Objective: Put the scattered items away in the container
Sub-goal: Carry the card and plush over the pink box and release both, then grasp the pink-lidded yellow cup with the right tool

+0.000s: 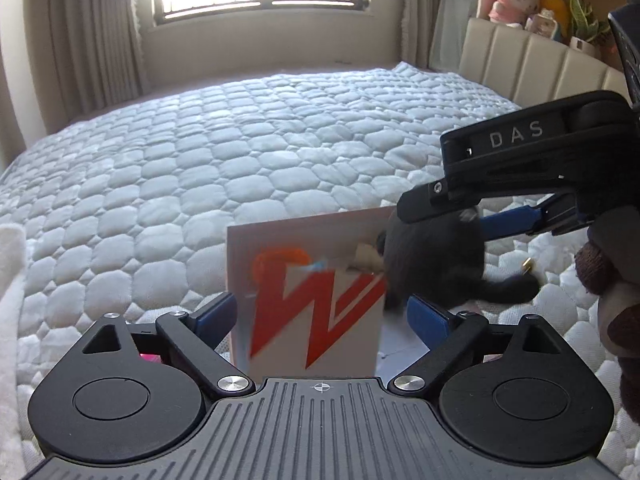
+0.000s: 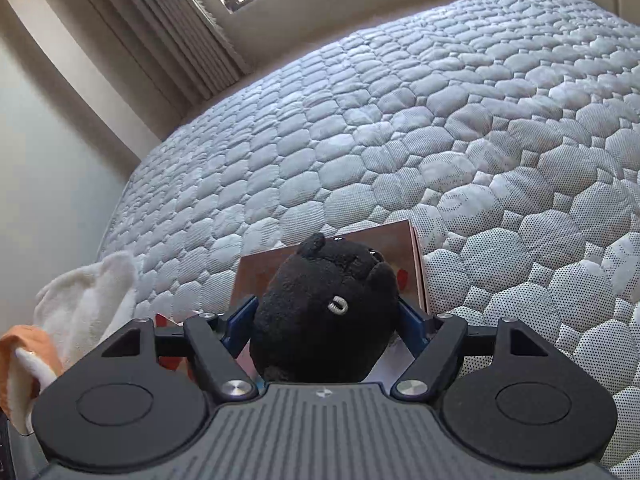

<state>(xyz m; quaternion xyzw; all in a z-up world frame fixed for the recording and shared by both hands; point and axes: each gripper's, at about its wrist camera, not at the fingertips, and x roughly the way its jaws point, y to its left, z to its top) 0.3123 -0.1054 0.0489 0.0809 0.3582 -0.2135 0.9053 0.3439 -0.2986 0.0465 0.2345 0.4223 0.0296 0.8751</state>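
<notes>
A white box lid [image 1: 308, 280] with a red W logo stands upright between the blue fingers of my left gripper [image 1: 320, 314], which is shut on it. My right gripper [image 2: 326, 316] is shut on a black plush toy [image 2: 326, 308] and holds it just above the box [image 2: 404, 240]. In the left wrist view the right gripper [image 1: 516, 220] comes in from the right with the black plush [image 1: 436, 264] beside the lid. The inside of the box is hidden.
The quilted grey bed cover [image 1: 240, 152] fills both views. A white and orange plush [image 2: 80, 312] lies at the left of the box. A brown plush [image 1: 616, 320] sits at the right edge. A padded headboard [image 1: 532, 60] and shelf toys stand at the far right.
</notes>
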